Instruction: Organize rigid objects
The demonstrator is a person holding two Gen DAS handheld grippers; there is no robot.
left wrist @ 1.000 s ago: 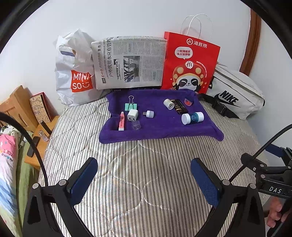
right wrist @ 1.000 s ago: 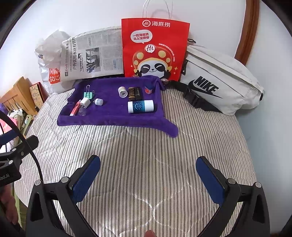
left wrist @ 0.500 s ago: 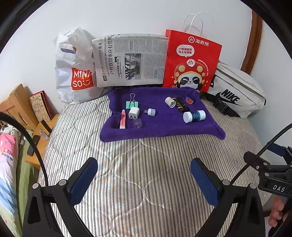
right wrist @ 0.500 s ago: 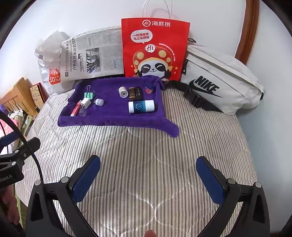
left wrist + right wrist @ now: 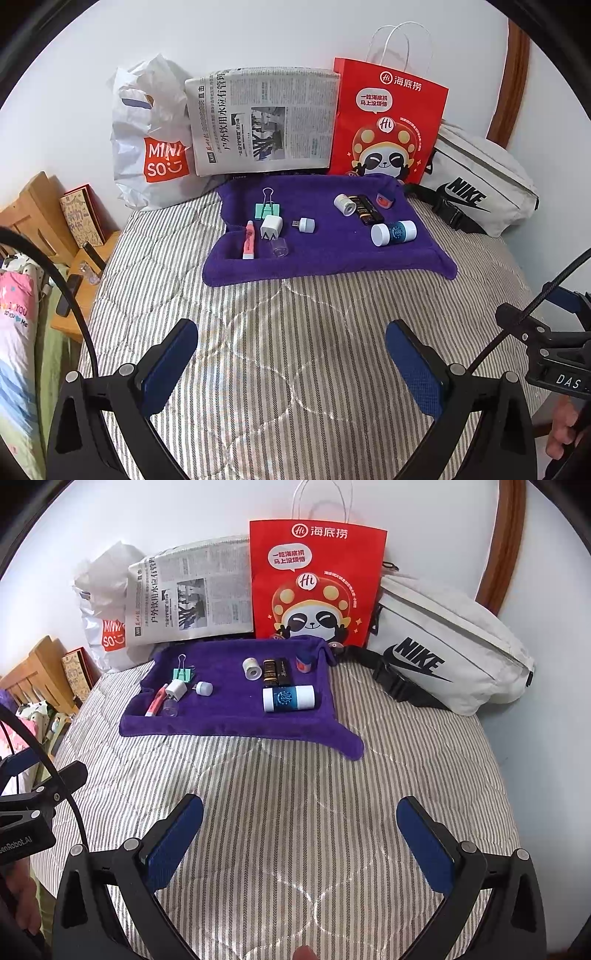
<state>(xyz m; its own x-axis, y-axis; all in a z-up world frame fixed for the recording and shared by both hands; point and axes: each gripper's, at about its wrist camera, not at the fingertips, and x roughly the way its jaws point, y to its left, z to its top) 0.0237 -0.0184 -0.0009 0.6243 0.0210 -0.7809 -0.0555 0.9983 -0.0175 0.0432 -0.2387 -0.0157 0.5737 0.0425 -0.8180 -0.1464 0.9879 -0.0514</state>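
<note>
Towel (image 5: 332, 254) holds binder clip (image 5: 268, 210), charger (image 5: 271, 226), jar (image 5: 393, 232) | left tool (image 5: 291, 354), right tool (image 5: 299, 834) wide open, empty

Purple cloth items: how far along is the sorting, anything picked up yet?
Nothing looks sorted yet. The binder clip, pink tube, white charger and blue-labelled bottle all lie loose on the purple cloth. Nothing is in hand: left gripper and right gripper hang open over the striped bedding. All picking remains.
</note>
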